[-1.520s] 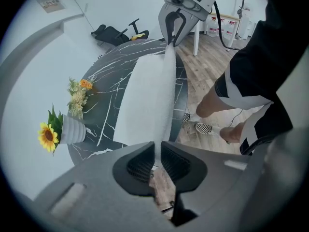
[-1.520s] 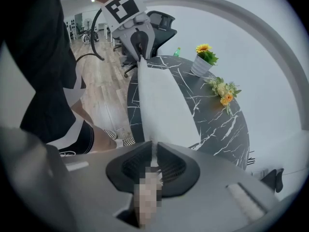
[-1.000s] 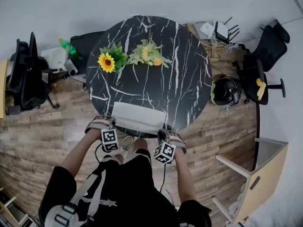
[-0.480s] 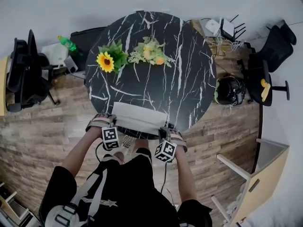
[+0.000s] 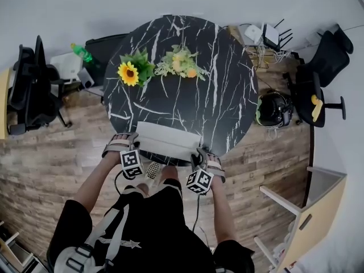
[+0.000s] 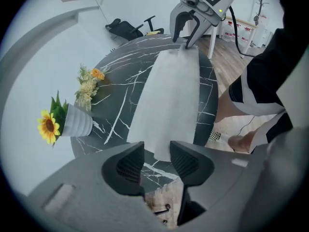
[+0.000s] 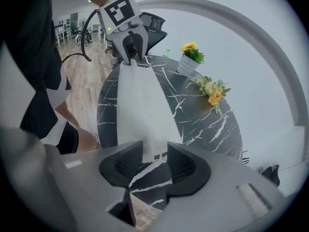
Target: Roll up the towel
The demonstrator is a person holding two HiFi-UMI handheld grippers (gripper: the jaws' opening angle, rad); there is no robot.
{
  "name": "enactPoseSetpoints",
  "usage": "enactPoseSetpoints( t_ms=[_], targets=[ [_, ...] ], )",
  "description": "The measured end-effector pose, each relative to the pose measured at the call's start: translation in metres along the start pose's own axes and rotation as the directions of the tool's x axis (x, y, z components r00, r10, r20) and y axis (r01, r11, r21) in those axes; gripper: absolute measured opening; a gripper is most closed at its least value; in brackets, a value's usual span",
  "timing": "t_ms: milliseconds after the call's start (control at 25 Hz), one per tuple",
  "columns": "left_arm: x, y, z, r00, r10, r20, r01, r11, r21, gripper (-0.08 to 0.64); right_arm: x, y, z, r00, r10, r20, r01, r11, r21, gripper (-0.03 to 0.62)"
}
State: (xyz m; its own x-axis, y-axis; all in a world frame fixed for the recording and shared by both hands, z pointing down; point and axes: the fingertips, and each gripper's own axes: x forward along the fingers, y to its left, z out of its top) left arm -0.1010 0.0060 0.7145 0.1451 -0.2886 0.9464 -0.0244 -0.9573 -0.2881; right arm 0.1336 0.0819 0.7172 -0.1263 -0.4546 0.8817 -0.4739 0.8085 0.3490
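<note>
Roll not begun: white rectangular cloth towel [image 5: 168,141] lies flat.
Left gripper [image 6: 153,151] and right gripper [image 7: 154,151] have just opened, corners unpinched — next move likely: regrip, curl.

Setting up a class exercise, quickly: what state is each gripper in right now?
Left gripper: open, jaws just opened; towel end between them, not gripped.
Right gripper: open, jaws just opened; towel's other end between them.

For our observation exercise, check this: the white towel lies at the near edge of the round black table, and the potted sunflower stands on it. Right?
Not quite. The potted sunflower stands on the bare table, apart from the towel, towards the far side, as the head view shows. The rest is right.
</note>
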Motion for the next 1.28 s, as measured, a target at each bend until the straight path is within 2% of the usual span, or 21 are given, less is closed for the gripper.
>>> enactPoseSetpoints(
  t_ms=[360, 680, 1080, 1280],
  targets=[
    [-0.026, -0.007, -0.003, 0.999, 0.026, 0.022, -0.027, 0.999, 0.021, 0.187, -0.028, 0.007, 0.010, 0.999, -0.034, 0.014, 0.034, 0.999, -0.014, 0.166],
    [-0.025, -0.030, -0.006, 1.000, 0.000, 0.024, 0.000, 0.999, 0.037, 0.186, -0.025, 0.040, 0.009, 1.000, 0.011, 0.008, -0.011, 1.000, -0.014, 0.163],
    [0.000, -0.046, -0.003, 0.999, -0.045, 0.012, 0.044, 0.998, 0.050, 0.169, -0.002, 0.051, -0.001, 0.998, 0.058, -0.015, -0.058, 0.998, -0.036, 0.153],
    [0.007, -0.041, -0.001, 1.000, -0.022, 0.015, 0.021, 0.998, 0.053, 0.115, 0.002, 0.051, -0.004, 0.998, 0.055, -0.016, -0.055, 0.998, -0.042, 0.133]
  ],
)
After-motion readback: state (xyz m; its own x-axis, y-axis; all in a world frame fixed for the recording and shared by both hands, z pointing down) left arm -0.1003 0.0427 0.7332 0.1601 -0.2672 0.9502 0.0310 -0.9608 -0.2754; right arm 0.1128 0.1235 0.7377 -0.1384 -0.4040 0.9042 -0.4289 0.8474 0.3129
